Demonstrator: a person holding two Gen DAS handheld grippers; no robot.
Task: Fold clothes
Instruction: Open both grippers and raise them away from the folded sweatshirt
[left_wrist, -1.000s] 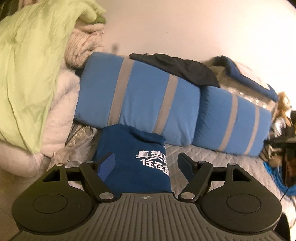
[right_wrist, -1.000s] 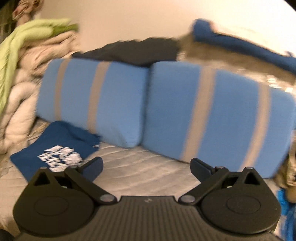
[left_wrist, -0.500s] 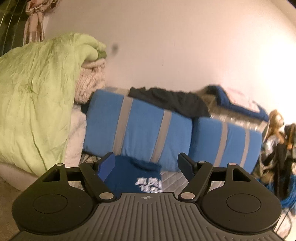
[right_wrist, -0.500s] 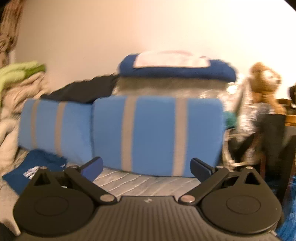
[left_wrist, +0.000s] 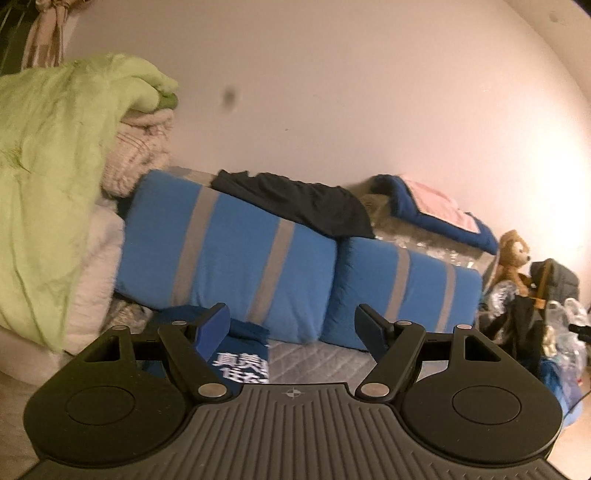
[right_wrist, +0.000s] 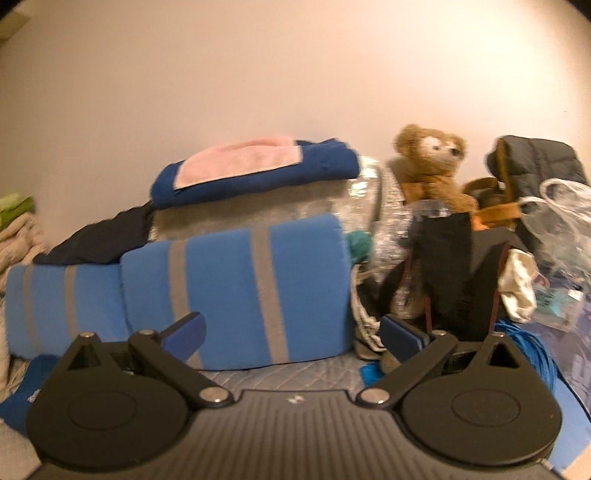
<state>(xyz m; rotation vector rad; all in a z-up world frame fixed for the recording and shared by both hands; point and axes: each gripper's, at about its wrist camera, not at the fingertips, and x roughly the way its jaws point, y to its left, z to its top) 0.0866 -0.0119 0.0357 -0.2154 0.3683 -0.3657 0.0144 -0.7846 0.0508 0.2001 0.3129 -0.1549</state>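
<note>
A folded dark blue T-shirt (left_wrist: 240, 360) with white print lies on the grey quilted bed (left_wrist: 317, 362), in front of two blue pillows with grey stripes (left_wrist: 229, 258). My left gripper (left_wrist: 293, 328) hovers above and behind the shirt, open, nothing between its fingers. A black garment (left_wrist: 306, 203) is draped over the pillows. In the right wrist view my right gripper (right_wrist: 291, 334) is open and empty, facing the right-hand blue pillow (right_wrist: 240, 291); a corner of the dark blue T-shirt (right_wrist: 22, 395) shows at the lower left. A folded blue and pink cloth (right_wrist: 255, 170) lies on top behind.
A light green quilt (left_wrist: 48, 192) and cream blankets (left_wrist: 136, 151) are heaped at the left. A brown teddy bear (right_wrist: 432, 166), a dark bag (right_wrist: 454, 280), a plastic bag (right_wrist: 565, 225) and blue cord (right_wrist: 524, 350) crowd the right end. A plain wall stands behind.
Both grippers rose and drew back from the bed. The right one swung far to the right, from the shirt and pillows to the teddy bear and bags. Jaws stayed open.
</note>
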